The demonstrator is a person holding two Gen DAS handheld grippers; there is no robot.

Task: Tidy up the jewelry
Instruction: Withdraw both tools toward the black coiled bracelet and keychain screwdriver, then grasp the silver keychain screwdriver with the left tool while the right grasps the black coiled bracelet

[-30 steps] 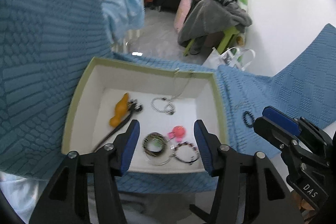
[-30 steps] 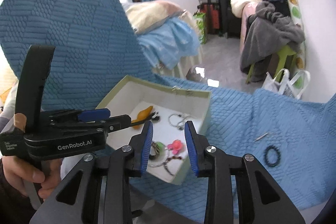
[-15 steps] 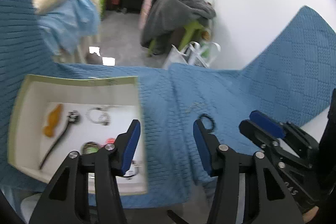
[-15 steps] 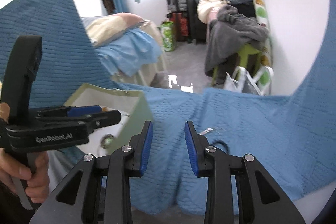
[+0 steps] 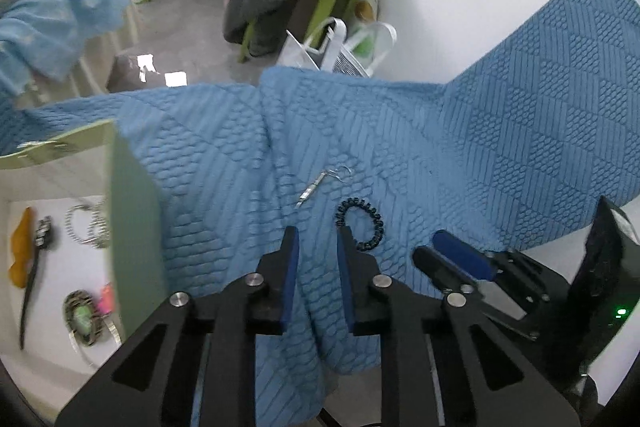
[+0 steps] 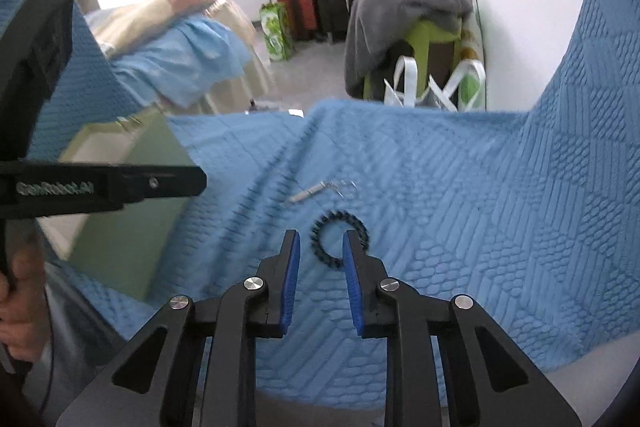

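A black beaded bracelet lies on the blue quilted cloth, with a thin silver pin just beyond it. My left gripper hovers low over the cloth just left of the bracelet. Its jaws are closing with only cloth between them. In the right wrist view the bracelet shows between the tips of my right gripper. Those jaws are closing too, and the pads do not touch the bracelet. The pin lies a little farther on.
A pale green box stands at the left and holds an orange piece, striped bangles and a green-stone ring. The box sits behind the left gripper. Clothes and bags are piled beyond the cloth's far edge.
Both grippers swung right, away from the box, and sank toward the cloth at the bracelet. The left jaws narrowed a lot, the right jaws slightly.
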